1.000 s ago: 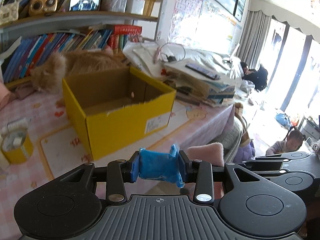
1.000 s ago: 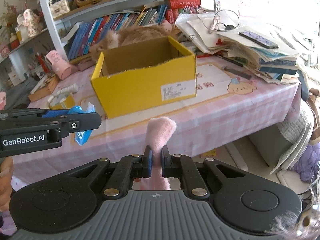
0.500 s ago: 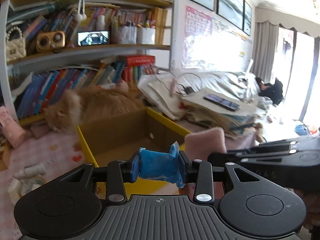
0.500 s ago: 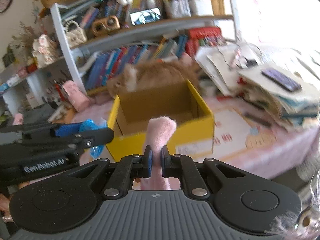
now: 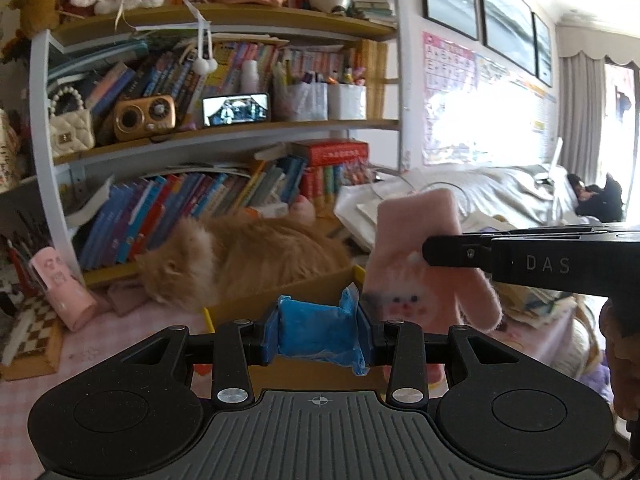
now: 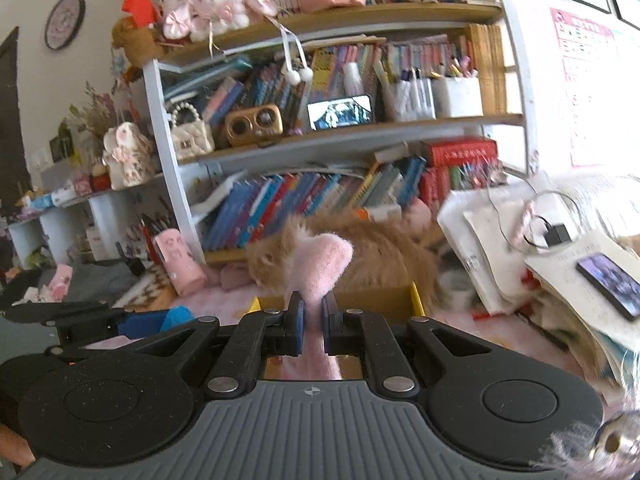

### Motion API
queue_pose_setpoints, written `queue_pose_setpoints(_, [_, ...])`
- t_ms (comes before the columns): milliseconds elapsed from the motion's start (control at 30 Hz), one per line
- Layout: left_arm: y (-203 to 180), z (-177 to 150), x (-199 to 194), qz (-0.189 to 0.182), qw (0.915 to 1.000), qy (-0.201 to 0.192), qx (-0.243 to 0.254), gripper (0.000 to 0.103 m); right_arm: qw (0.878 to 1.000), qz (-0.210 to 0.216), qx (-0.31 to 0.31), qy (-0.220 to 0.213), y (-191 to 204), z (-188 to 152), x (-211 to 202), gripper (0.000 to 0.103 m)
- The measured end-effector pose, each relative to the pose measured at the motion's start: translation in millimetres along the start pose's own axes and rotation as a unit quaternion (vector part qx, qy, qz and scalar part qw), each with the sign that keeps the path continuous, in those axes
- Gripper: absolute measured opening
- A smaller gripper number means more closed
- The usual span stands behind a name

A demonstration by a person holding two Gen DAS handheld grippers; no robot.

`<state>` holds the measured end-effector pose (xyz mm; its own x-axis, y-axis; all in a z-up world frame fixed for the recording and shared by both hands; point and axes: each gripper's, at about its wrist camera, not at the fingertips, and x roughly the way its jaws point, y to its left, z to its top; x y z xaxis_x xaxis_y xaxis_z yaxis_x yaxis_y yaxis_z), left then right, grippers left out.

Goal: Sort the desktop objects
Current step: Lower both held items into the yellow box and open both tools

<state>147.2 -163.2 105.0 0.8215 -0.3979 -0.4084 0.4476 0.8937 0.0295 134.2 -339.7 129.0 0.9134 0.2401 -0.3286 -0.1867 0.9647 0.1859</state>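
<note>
Two soft, light items held over the yellow box point(image 5: 320, 284), low centre of both views.

Left gripper point(image 5: 318, 334) pinches a crinkly blue packet point(image 5: 316, 332); right gripper point(image 6: 313, 322), pressed nearly together, clamps a floppy pink mitten point(image 6: 324, 264) mid-body, a sound hold. Versus a second ago, both have risen: shelves and cat point(image 5: 224, 256) now fill the frame, box mostly hidden.
</note>
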Motion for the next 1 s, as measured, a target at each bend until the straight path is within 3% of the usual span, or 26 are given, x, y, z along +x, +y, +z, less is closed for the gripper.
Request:
queue_pose_setpoints(200, [-2.6, -3.5, 23.8, 0.019, 0.9996, 0.021, -0.003, 0.037, 0.999, 0.031, -0.003, 0.007, -12.2, 3.5, 25.2, 0.008])
queue_pose_setpoints(600, [-9.4, -24.1, 80.1, 0.036, 0.9936, 0.105, 0.022, 0.037, 0.993, 0.057, -0.013, 0.098, -39.0, -27.5, 88.3, 0.008])
queue_pose_setpoints(1000, [-11.1, -37.0, 114.2, 0.034, 0.9854, 0.163, 0.033, 0.037, 0.983, 0.063, -0.023, 0.17, -50.1, -55.3, 130.2, 0.008])
